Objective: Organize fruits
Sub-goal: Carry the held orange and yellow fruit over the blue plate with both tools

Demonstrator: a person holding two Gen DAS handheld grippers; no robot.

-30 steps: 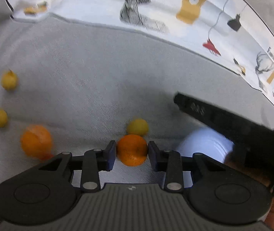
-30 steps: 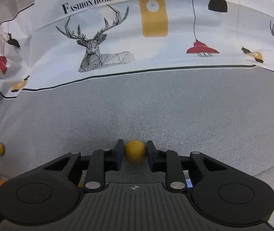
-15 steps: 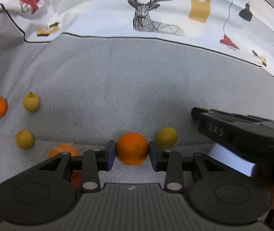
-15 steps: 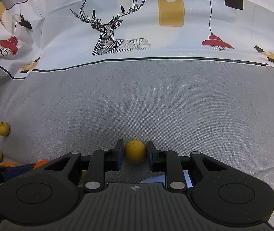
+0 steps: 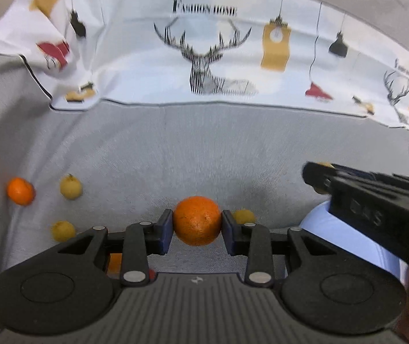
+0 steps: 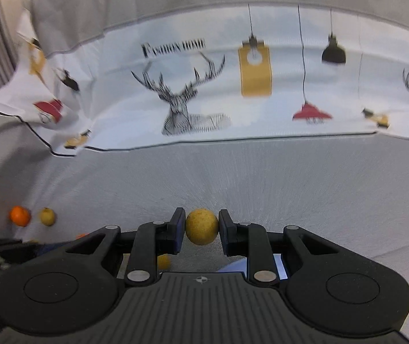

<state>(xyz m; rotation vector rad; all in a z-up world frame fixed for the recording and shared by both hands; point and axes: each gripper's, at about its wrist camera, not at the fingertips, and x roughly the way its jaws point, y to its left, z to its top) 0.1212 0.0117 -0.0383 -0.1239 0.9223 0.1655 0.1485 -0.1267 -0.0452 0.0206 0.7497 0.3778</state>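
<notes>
Pale blue dish (image 5: pixel 345 230) — mostly behind the blurred right gripper (image 5: pixel 316 176)

Left claw (image 5: pixel 197 230) and right claw (image 6: pixel 201 236) both clamped, angled downward.

Bright, even light; motion-blurred fisheye edges

Round orange (image 5: pixel 197 220) with dimpled skin, clamped between two dark pads, small yellow fruit (image 6: pixel 201 230) likewise clamped, second orange (image 5: pixel 20 191) and three yellow fruits (image 5: pixel 71 186) loose on grey cloth
</notes>
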